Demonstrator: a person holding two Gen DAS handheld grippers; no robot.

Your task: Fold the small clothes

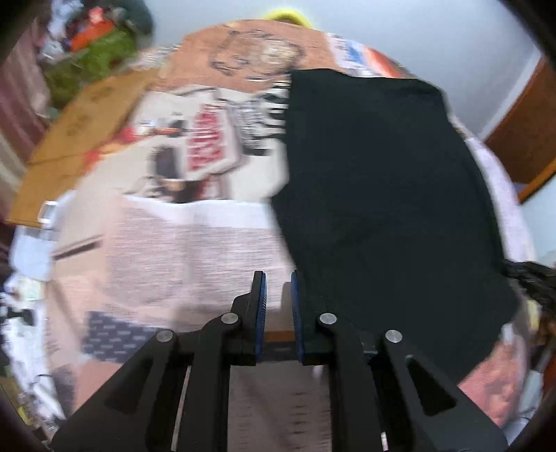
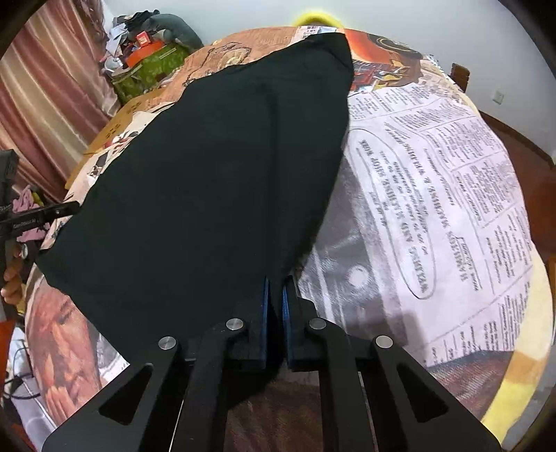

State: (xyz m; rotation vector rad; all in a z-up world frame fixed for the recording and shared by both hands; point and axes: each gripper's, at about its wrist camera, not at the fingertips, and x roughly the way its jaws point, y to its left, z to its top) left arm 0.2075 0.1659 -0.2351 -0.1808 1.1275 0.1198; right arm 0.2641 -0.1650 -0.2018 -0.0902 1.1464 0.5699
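A black garment (image 2: 208, 180) lies spread on a table covered with a newspaper-print cloth (image 2: 434, 194). My right gripper (image 2: 275, 283) is shut on the garment's near edge, with black cloth pinched between its blue pads. In the blurred left wrist view the garment (image 1: 382, 194) lies to the right. My left gripper (image 1: 278, 278) stands just left of the garment's near left edge with a small gap between its pads and nothing in it. The left gripper's tip (image 2: 62, 208) also shows in the right wrist view, at the garment's left edge.
A flat cardboard sheet (image 1: 73, 139) lies at the table's far left. A cluttered pile with a green box (image 2: 153, 66) stands behind it. Pink curtains (image 2: 45, 90) hang on the left. A yellow object (image 2: 314, 17) sits at the far edge.
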